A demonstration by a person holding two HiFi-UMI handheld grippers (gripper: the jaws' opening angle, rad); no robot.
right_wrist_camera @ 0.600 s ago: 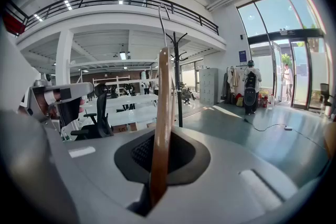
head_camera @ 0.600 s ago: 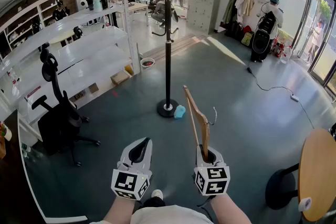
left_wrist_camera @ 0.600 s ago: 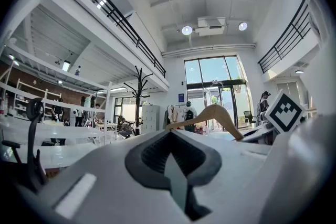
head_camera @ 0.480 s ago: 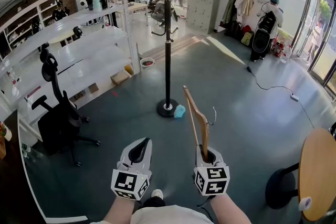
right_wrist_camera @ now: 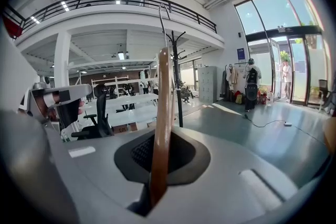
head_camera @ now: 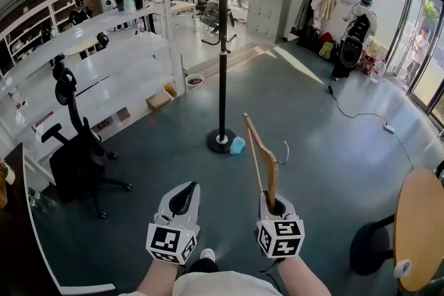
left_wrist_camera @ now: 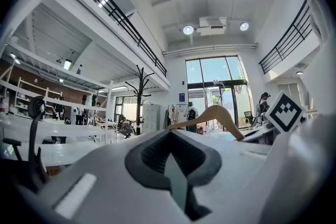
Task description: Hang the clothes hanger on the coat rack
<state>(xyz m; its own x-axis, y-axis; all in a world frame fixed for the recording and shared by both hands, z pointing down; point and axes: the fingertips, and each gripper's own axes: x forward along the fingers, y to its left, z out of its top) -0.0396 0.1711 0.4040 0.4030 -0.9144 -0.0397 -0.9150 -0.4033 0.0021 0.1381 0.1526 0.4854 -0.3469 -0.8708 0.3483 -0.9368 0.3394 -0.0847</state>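
A wooden clothes hanger (head_camera: 260,156) with a metal hook (head_camera: 283,152) stands up from my right gripper (head_camera: 275,206), which is shut on its lower end. The same hanger (right_wrist_camera: 160,123) rises straight between the jaws in the right gripper view. The tall black coat rack (head_camera: 222,45) stands on its round base (head_camera: 220,142) ahead, well beyond the hanger; it also shows in the right gripper view as the coat rack (right_wrist_camera: 176,76). My left gripper (head_camera: 184,199) is shut with nothing in it, held low beside the right one. The hanger (left_wrist_camera: 215,114) is seen from the left gripper view too.
A black office chair (head_camera: 80,149) stands at the left by long white shelving (head_camera: 97,59). A small light-blue object (head_camera: 237,146) lies by the rack's base. A round wooden table (head_camera: 420,225) is at the right. A cable (head_camera: 361,114) runs across the grey floor. People sit far back.
The view has shifted slightly; the grippers and hanger keep their places.
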